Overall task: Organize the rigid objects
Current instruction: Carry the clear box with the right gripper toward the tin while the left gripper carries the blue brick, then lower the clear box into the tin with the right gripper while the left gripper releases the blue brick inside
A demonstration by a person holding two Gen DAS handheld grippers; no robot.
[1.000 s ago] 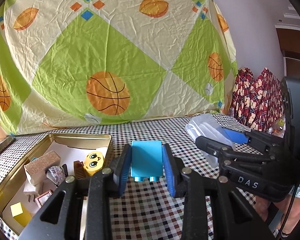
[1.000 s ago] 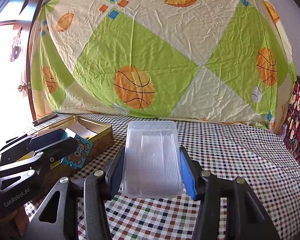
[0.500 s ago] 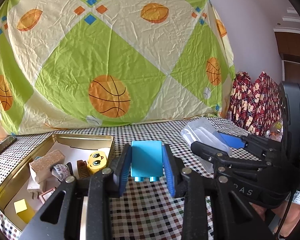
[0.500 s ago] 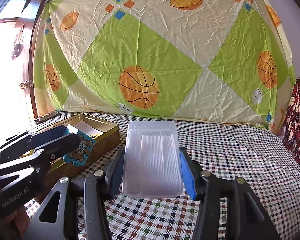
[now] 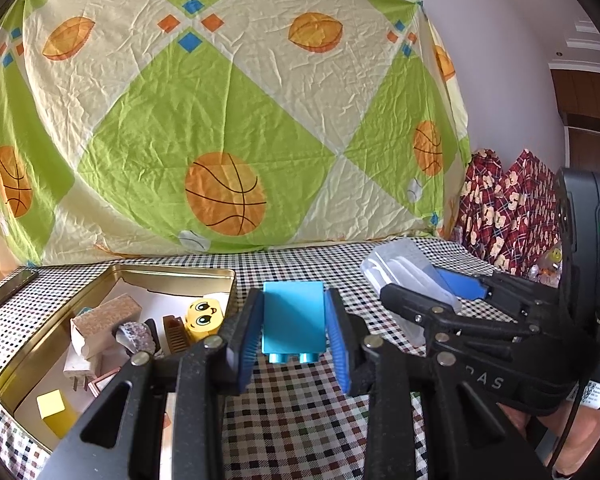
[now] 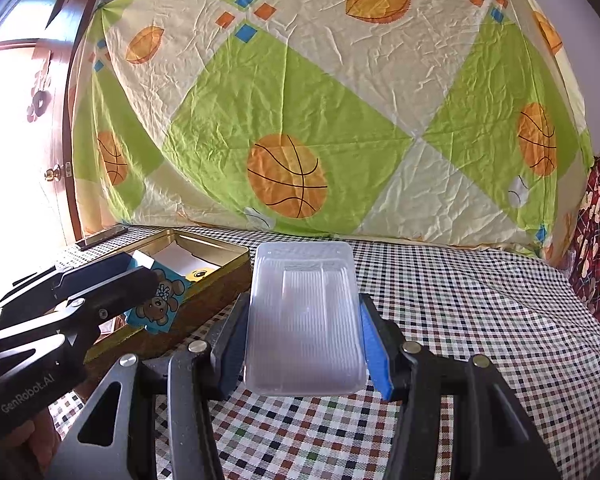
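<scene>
**A:** What does the left gripper (image 5: 293, 330) have?

**B:** One blue toy brick (image 5: 293, 317), pinched between the two blue pads, with the jaws drawn in narrow against its sides. The brick hangs above the checked tablecloth (image 5: 300, 412), its flat face up and two round studs showing on the edge nearest the camera. In the right wrist view, the same brick (image 6: 156, 300) shows a side printed with a cartoon bear.

**A:** And the right gripper (image 6: 304, 332)?

**B:** Its jaws stand partly open, as wide as the thing between them: one clear plastic lid (image 6: 304, 316), rectangular with rounded corners and fine ribs along its middle. The pads press its two long edges, and it reaches forward past the fingertips, clear of the cloth.

**A:** What lies around the jaws?

**B:** To the left of the left jaws is one gold metal tin (image 5: 28, 360), open and lined with white paper. Inside it are a yellow block with a cartoon face (image 5: 203, 319), one plain yellow cube (image 5: 54, 410), a speckled tan block (image 5: 104, 320) and a few smaller pieces too jumbled to count. A dark phone (image 5: 10, 288) lies on the cloth beyond the tin's far left corner. Ahead of both grippers hangs a sheet (image 6: 300, 112) printed with basketballs.
</scene>
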